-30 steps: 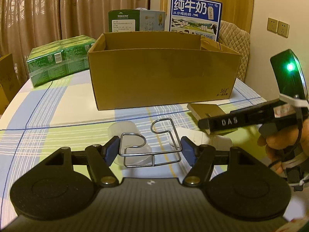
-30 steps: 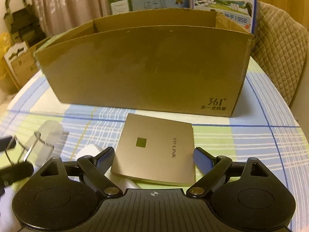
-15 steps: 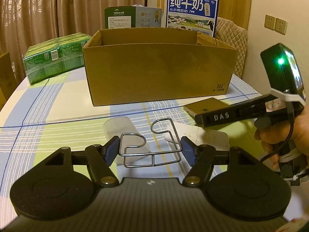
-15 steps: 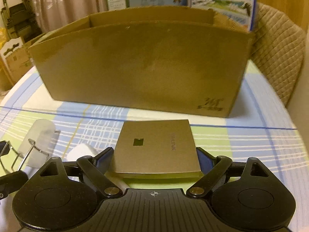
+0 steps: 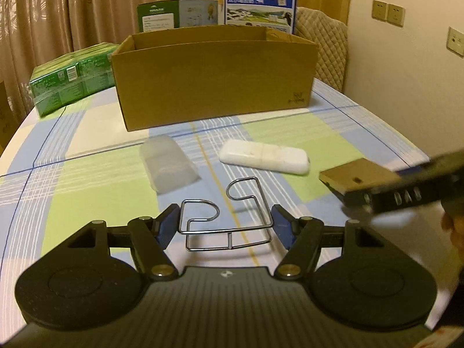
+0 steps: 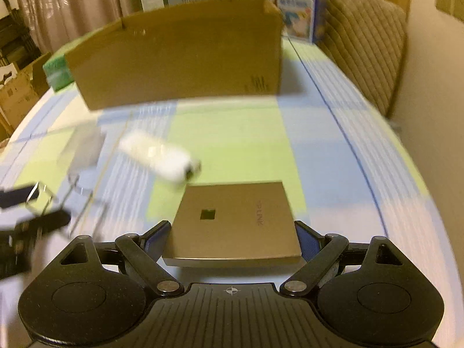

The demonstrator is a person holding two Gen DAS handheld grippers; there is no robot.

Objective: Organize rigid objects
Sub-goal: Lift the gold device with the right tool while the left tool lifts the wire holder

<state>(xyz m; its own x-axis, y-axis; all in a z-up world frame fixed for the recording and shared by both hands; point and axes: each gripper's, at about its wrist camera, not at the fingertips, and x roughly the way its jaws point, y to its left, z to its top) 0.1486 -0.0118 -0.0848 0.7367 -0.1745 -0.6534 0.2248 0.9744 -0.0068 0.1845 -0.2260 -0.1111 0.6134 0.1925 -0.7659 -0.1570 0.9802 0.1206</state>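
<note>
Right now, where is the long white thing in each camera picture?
Left wrist view: the long white thing lies on the tablecloth a bit right of center, in front of the cardboard box.
Right wrist view: it is blurry, left of center, just beyond the flat gold box's far left corner.
Shared landmark: the cardboard box, behind it in both views.

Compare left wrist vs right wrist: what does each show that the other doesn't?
Left wrist only: wall sockets clearly, and the box's open inside. Right wrist only: the router's top face with its logo, held in the right tool, and stacked cartons at far left. Both: the left tool shut on the wire rack, the white stick, the clear cover, the box, the milk carton.
</note>
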